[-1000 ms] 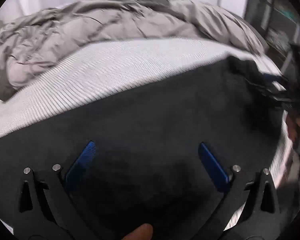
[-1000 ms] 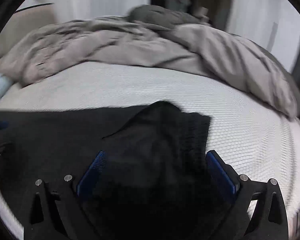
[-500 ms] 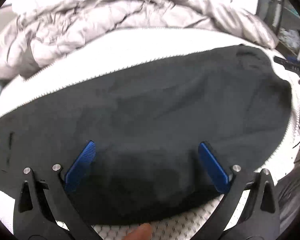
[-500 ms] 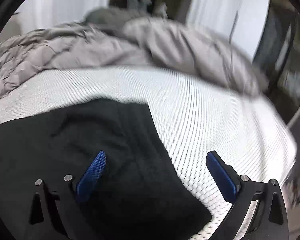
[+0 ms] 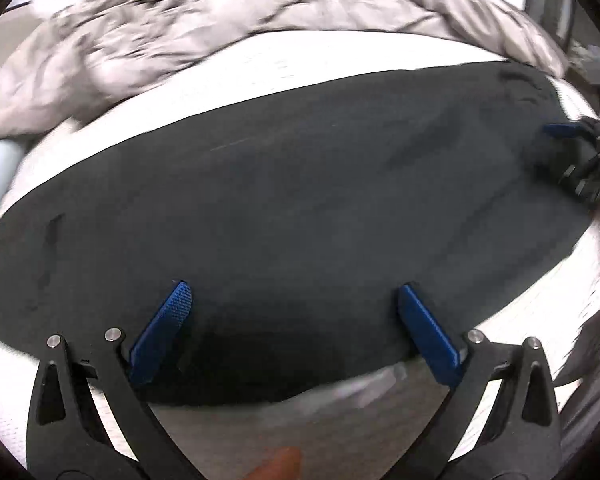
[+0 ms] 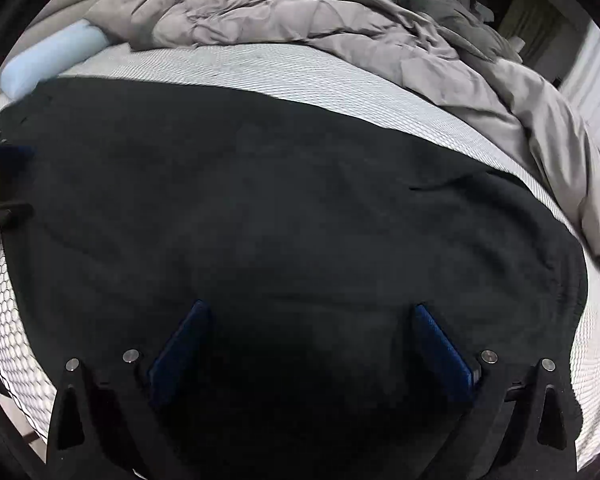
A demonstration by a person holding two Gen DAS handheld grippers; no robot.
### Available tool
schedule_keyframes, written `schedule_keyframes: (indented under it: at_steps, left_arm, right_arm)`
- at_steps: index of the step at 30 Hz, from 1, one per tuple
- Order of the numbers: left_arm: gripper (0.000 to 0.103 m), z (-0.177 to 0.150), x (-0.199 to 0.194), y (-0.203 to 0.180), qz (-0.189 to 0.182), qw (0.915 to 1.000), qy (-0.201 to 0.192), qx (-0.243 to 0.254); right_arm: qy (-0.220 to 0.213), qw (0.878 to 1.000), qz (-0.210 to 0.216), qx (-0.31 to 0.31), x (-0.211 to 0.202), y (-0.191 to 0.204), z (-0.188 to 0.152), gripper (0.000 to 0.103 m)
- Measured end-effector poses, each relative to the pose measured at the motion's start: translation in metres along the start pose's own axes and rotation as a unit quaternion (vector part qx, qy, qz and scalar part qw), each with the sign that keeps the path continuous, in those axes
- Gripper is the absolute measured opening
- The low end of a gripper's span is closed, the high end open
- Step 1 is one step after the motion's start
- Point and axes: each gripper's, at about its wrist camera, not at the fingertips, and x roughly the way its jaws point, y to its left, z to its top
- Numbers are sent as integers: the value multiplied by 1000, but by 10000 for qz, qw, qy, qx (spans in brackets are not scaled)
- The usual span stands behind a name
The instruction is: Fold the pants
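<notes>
While the black pants (image 5: 300, 208) lie flat along the mattress's (image 6: 300, 72) near edge, left gripper (image 5: 292, 316) and right gripper (image 6: 310, 340) hover above them, jaws apart, gripping nothing. Grey duvet (image 6: 300, 12) bunched at far edge.

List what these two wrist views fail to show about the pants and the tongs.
- Left wrist view: the comforter is motion-blurred; the right tongs are blurred at the frame's edge.
- Right wrist view: the black pants hide their own folds and waistband; the left tongs are cut off.
</notes>
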Motion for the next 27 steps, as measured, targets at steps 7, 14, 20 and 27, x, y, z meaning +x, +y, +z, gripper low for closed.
schedule_keyframes:
  at_steps: [7,14,20,27]
  left_arm:
    - [102,-30,-22,116,511,9918,-136,-1164]
    - [102,26,-20,98,84,9880,-433,-1477]
    - [102,61,34,27,286,9964,295,-738]
    - [103,40,34,69,781,9902,352,-1099]
  right_arm:
    - [-55,9946,-338,978,-14,-75,-36,102]
    - [-314,9979,292,477,-18,0,9,102]
    - [-90,9967,781,-180,0,77,52,102]
    - [122,9977,-631,-211,30,36,63,103]
